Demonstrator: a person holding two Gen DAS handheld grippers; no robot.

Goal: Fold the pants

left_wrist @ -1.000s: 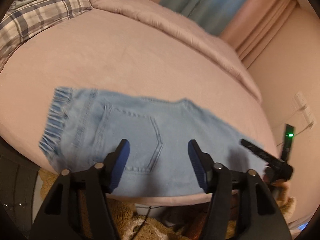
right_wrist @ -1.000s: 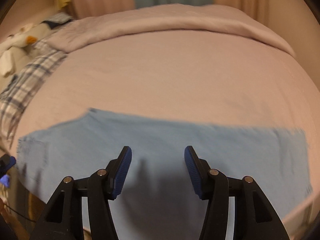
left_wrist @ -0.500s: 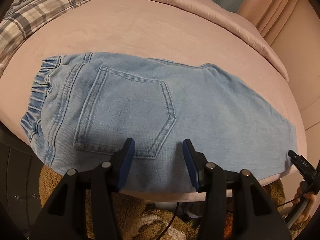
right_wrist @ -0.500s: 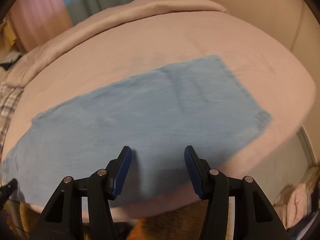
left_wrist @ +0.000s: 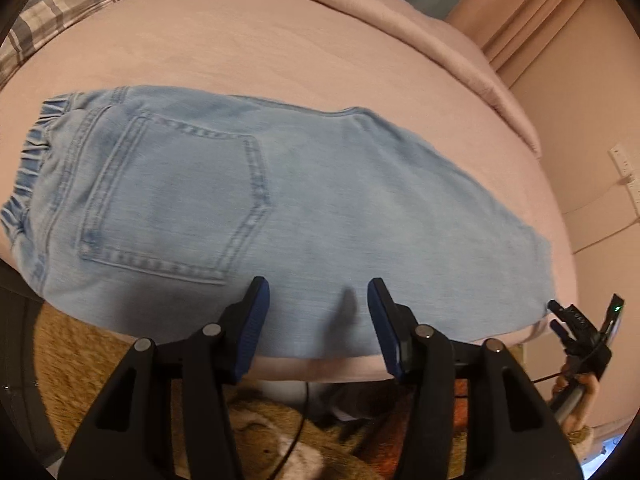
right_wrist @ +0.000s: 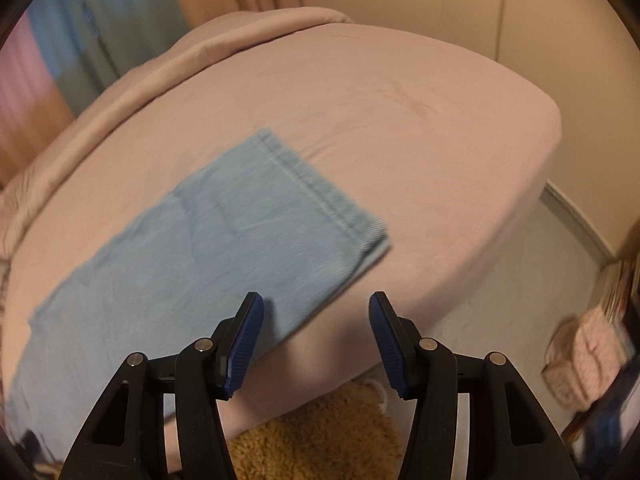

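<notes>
Jaws L gripper (left_wrist: pixel 318 312) & R gripper (right_wrist: pixel 316 328) both spread, empty, above pants (left_wrist: pixel 280 208).

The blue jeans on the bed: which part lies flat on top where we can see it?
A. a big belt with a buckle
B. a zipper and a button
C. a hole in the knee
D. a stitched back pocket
D: in the left wrist view the jeans lie flat on the pink bed, and a stitched back pocket faces up near the gathered waistband.
</notes>
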